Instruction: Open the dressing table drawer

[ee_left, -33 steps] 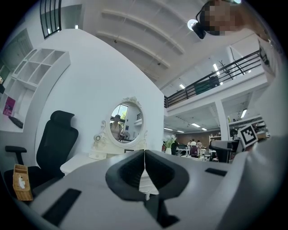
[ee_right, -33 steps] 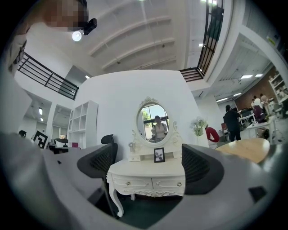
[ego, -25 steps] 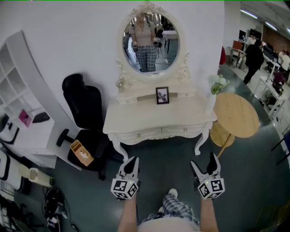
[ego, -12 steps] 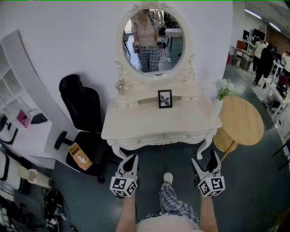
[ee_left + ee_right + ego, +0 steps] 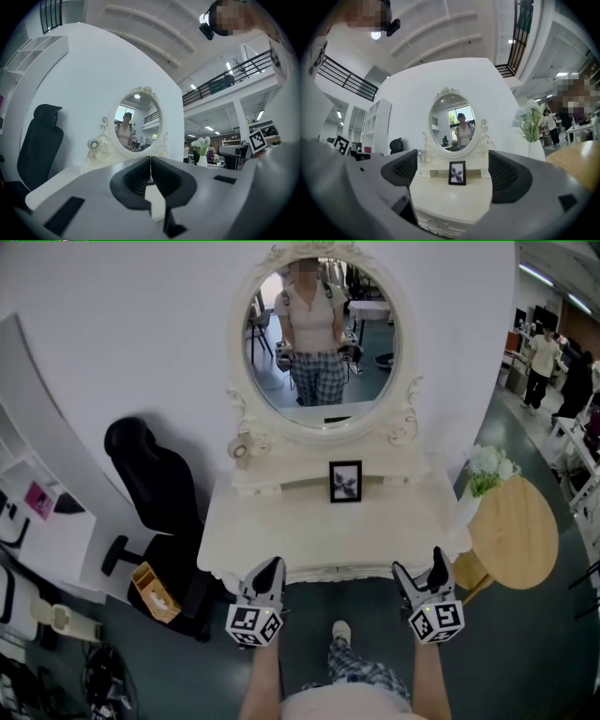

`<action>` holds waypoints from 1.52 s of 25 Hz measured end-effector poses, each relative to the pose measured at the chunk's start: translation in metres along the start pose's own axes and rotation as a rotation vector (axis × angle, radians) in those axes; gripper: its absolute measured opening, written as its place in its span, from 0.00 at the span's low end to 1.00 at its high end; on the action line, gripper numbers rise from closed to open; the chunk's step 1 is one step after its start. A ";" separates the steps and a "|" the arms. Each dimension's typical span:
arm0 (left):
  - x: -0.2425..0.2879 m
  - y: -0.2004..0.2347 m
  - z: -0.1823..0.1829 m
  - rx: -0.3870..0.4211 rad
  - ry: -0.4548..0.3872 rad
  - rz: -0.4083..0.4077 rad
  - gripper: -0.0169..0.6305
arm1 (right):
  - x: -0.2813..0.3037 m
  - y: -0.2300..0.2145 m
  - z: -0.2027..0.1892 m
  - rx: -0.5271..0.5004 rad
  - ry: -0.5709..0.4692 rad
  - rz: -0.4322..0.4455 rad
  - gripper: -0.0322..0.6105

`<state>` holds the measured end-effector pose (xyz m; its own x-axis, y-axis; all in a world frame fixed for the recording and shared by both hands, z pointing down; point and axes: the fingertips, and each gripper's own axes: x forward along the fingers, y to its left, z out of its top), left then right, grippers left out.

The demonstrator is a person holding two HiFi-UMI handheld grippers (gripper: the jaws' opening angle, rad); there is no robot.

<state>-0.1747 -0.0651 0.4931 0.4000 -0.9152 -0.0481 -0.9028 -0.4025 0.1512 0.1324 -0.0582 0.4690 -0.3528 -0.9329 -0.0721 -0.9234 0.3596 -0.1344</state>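
Left gripper (image 5: 269, 570) jaws seen pressed together in its own view, nothing between. Right gripper (image 5: 420, 564) jaws spread wide, empty. Both held just off the counter (image 5: 281, 540) front edge. The drawer (image 5: 433, 224) is shown only in right gripper view, under that edge, shut; hidden in head view.

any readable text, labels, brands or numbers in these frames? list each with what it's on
No readable text in any view.
Left gripper and right gripper: square marker patterns only, no letters or digits.
Picture frame on the dressing table: a plant picture, no caption.
Pink item at far left: too small to read.
Tan box: too small to read.
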 end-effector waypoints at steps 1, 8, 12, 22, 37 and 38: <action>0.017 0.008 0.002 -0.001 -0.002 0.005 0.07 | 0.019 -0.007 0.000 0.001 0.007 0.008 0.78; 0.122 0.055 0.013 0.008 -0.012 0.051 0.07 | 0.134 -0.053 -0.002 -0.016 0.038 0.026 0.78; 0.157 0.070 0.010 0.023 0.002 0.043 0.07 | 0.175 -0.070 -0.010 -0.019 0.069 0.014 0.78; 0.223 0.078 -0.008 0.039 0.046 0.016 0.07 | 0.215 -0.109 -0.046 -0.011 0.155 -0.054 0.78; 0.315 0.008 -0.092 -0.027 0.170 -0.126 0.07 | 0.249 -0.182 -0.125 -0.023 0.305 -0.168 0.71; 0.318 0.001 -0.098 -0.032 0.180 -0.136 0.07 | 0.251 -0.186 -0.131 -0.022 0.314 -0.175 0.69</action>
<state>-0.0327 -0.3552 0.5751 0.5419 -0.8337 0.1061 -0.8344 -0.5186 0.1866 0.1958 -0.3612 0.6050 -0.2153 -0.9419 0.2578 -0.9757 0.1967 -0.0964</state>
